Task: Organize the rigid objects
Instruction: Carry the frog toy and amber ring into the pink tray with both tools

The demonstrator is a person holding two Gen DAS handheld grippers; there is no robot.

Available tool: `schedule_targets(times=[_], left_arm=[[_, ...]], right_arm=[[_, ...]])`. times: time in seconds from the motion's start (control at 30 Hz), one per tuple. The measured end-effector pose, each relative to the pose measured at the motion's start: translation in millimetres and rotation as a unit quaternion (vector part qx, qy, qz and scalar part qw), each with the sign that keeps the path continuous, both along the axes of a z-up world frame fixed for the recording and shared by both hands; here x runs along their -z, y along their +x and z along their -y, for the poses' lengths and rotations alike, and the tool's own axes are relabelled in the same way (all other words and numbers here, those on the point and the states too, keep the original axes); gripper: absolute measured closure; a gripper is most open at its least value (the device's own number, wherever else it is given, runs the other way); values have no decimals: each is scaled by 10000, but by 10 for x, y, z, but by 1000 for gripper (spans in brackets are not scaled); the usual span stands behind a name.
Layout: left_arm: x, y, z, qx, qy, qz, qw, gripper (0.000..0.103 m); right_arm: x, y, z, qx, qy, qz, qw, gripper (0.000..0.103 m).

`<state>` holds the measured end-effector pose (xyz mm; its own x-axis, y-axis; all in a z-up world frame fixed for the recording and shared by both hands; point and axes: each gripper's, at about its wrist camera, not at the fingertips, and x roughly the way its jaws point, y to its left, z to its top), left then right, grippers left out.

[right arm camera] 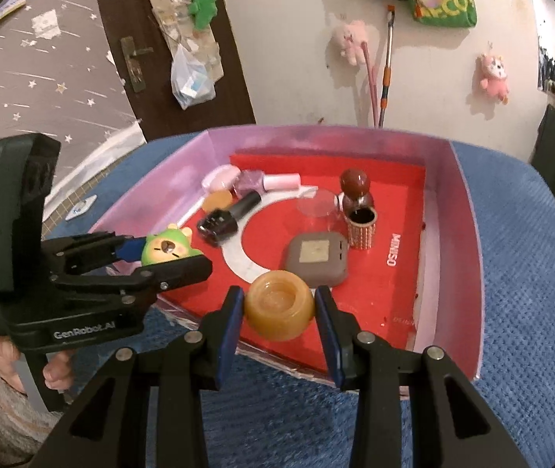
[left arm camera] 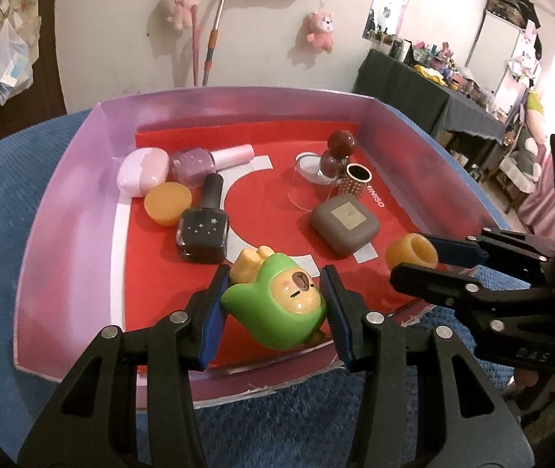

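Observation:
My left gripper [left arm camera: 275, 312] is shut on a green and yellow capybara figurine [left arm camera: 277, 304], held over the near edge of the pink-walled red tray [left arm camera: 63, 210]. The right gripper [right arm camera: 279, 318] is shut on an amber jar [right arm camera: 279, 304] with its hollow facing up, over the tray's near edge too. From the left wrist view the right gripper [left arm camera: 439, 261] comes in from the right with the jar [left arm camera: 412, 255]. In the right wrist view the left gripper [right arm camera: 172, 255] and figurine [right arm camera: 168, 249] sit at the left.
Inside the tray lie a black nail polish bottle [left arm camera: 203, 230], a purple one [left arm camera: 195, 163], a pink case [left arm camera: 143, 171], an amber lid [left arm camera: 168, 202], a grey square case [left arm camera: 345, 226], a studded gold tube [left arm camera: 353, 181], a dark red round-capped bottle [left arm camera: 336, 154] and a clear cup [left arm camera: 308, 187]. Blue cloth [right arm camera: 511, 273] surrounds it.

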<state>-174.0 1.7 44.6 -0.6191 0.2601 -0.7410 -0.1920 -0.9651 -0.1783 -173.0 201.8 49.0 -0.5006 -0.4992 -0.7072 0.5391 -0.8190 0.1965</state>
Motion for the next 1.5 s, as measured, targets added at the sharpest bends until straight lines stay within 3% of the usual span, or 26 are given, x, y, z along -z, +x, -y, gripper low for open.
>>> schedule_targets(times=[0.37,0.7,1.5], left_arm=[[168,-109,22,88,54,377,9992,59],[196,-171,56,53,143,391,9991,59],[194,-227,52,-45,-2,249,9997,59]], right_arm=[[182,-132,84,-41,265,320,9991,63],[258,-224,169,-53,387,460,9982,63],[297,-329,313,153,681,56,9975,63]])
